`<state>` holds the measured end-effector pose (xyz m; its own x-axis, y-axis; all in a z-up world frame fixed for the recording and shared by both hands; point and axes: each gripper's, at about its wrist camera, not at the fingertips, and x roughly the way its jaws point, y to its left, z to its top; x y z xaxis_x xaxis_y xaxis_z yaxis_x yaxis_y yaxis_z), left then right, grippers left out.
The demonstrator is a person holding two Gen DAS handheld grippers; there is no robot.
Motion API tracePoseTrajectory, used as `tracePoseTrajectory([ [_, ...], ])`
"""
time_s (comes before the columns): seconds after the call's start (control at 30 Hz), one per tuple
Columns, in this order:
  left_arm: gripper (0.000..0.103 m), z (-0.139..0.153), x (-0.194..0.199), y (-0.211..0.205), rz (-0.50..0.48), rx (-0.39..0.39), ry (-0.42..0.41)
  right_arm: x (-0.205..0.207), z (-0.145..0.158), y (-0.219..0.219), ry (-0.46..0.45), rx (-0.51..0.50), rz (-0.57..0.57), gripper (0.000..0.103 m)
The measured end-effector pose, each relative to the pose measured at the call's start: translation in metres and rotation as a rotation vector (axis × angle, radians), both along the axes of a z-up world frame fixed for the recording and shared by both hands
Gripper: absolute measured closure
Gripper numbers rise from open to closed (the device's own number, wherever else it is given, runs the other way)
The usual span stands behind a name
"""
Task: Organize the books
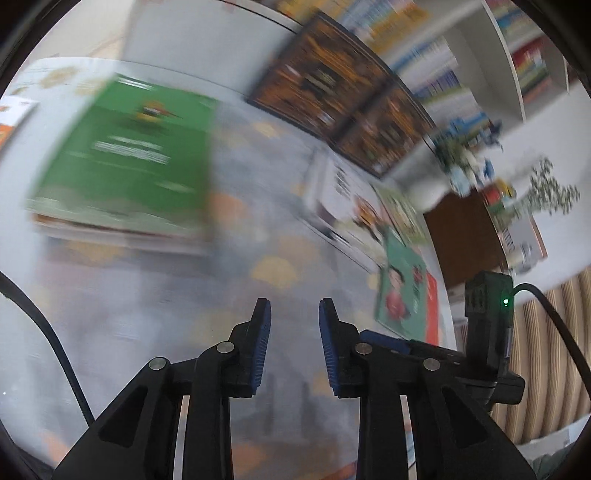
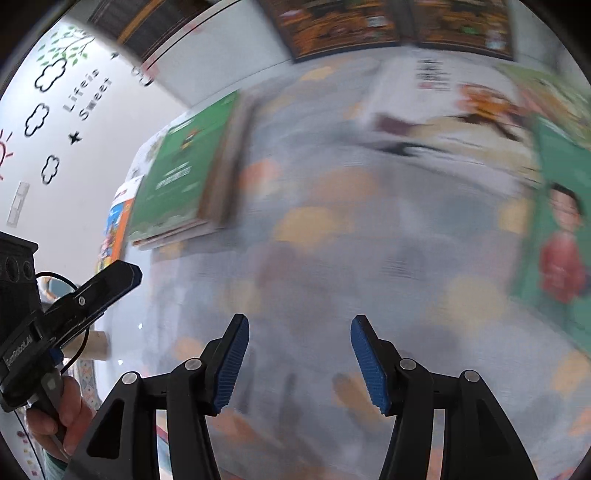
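Note:
Both views are smeared by motion. A stack of books topped by a green-covered book (image 1: 129,155) (image 2: 181,173) lies on the patterned tablecloth (image 1: 236,288) at the left. Loose books lie to the right: a white picture book (image 1: 354,199) (image 2: 443,122) and a teal book showing a child in red (image 1: 402,291) (image 2: 557,236). My left gripper (image 1: 294,314) hangs over bare cloth, jaws apart, nothing between them. My right gripper (image 2: 300,328) also stands open and empty above the cloth, between the stack and the loose books.
Two dark orange-patterned boxes (image 1: 332,88) (image 2: 391,26) stand at the table's far edge. White bookshelves (image 1: 480,55), a brown cabinet (image 1: 465,236) with plants, and a decorated white wall (image 2: 66,110) surround it. A hand (image 2: 62,417) holds the left gripper's body (image 2: 70,306) in the right wrist view.

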<state>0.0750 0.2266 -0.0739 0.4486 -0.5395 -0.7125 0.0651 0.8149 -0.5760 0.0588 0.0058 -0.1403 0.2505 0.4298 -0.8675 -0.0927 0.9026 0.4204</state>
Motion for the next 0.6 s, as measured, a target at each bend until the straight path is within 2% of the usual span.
tracePoseTrajectory([
  [0.1, 0.079, -0.006, 0.012, -0.056, -0.069, -0.018, 0.029, -0.009, -0.003, -0.057, 0.012, -0.013, -0.072, 0.047],
  [0.17, 0.078, -0.015, 0.022, -0.096, -0.118, -0.016, 0.055, -0.017, -0.008, -0.109, 0.022, -0.023, -0.151, 0.047],
  [0.33, 0.077, -0.030, 0.046, -0.172, -0.176, 0.061, 0.068, -0.017, -0.022, -0.209, 0.057, -0.060, -0.269, 0.047],
  [0.5, 0.077, -0.046, 0.069, -0.208, -0.133, 0.105, 0.079, -0.001, -0.021, -0.255, -0.004, -0.097, -0.297, 0.047],
  [0.6, 0.077, -0.053, 0.073, -0.220, -0.109, 0.133, 0.079, 0.010, -0.020, -0.260, -0.040, -0.099, -0.293, 0.053],
])
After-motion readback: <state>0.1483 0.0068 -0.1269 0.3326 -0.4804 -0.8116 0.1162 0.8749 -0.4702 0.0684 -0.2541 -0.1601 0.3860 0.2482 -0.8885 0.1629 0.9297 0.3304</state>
